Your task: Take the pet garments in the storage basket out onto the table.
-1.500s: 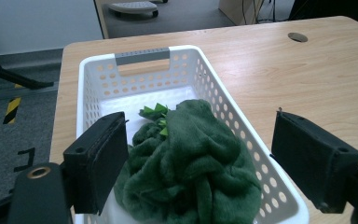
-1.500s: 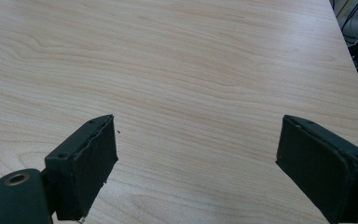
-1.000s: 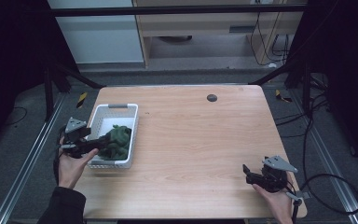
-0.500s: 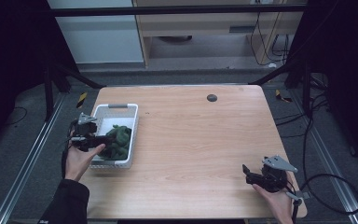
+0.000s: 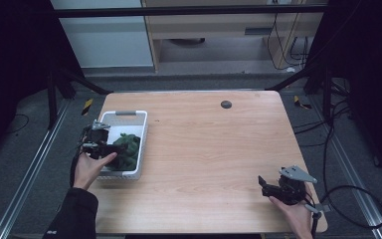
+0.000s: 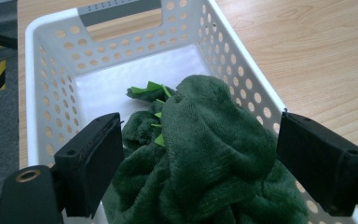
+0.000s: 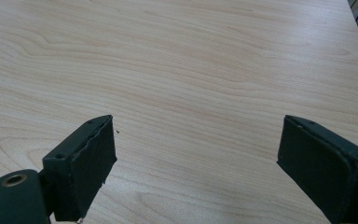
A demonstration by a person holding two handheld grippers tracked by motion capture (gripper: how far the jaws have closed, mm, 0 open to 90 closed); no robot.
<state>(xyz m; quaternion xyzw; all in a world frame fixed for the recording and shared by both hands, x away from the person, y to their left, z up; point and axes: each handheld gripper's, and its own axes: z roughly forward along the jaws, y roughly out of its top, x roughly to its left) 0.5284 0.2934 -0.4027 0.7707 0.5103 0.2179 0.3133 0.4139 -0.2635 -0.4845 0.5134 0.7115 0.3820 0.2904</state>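
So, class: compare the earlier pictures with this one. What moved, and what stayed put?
The left gripper moved forward along the white perforated plastic basket, open over the dark green plush cloth, gripping nothing. The right gripper, basket and cloth stayed put.

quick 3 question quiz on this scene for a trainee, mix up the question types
1. True or false: the left gripper has its jaws spread either side of the green plush cloth.
2. Where does the cloth lie: A on the bare table, B in the white basket, C on the floor?
3. What lies between the jaws of the right gripper?

Key: 1 true; 2 B; 3 nothing but the bare wooden table.
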